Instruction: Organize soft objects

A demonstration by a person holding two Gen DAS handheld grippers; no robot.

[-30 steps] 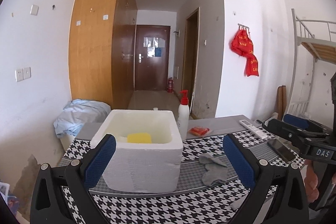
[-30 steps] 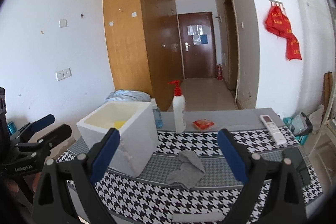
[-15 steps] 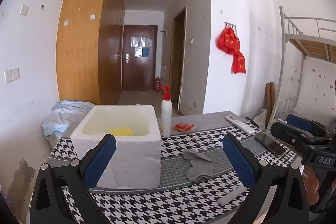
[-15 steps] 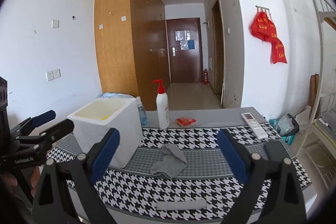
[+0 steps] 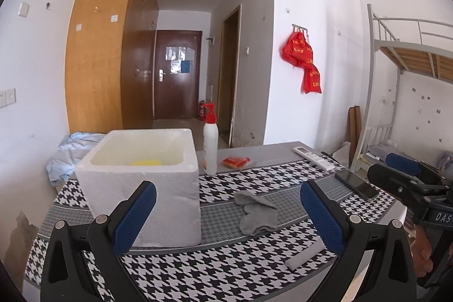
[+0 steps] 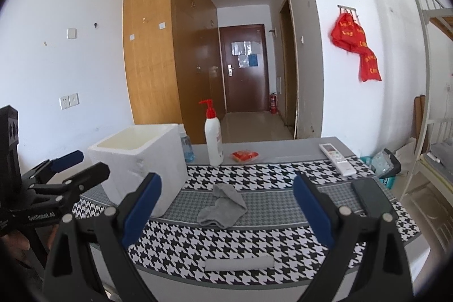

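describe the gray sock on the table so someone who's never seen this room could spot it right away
Start at the white foam box on the houndstooth-patterned table. Just right of it, on the plain gray band of the cloth, lies the gray sock, crumpled and soft. Unlike the straight gray roll at the table's near edge, it is limp and irregular.

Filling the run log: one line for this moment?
left claw: open, empty | right claw: open, empty | grey sock: on table | yellow sponge: in foam box
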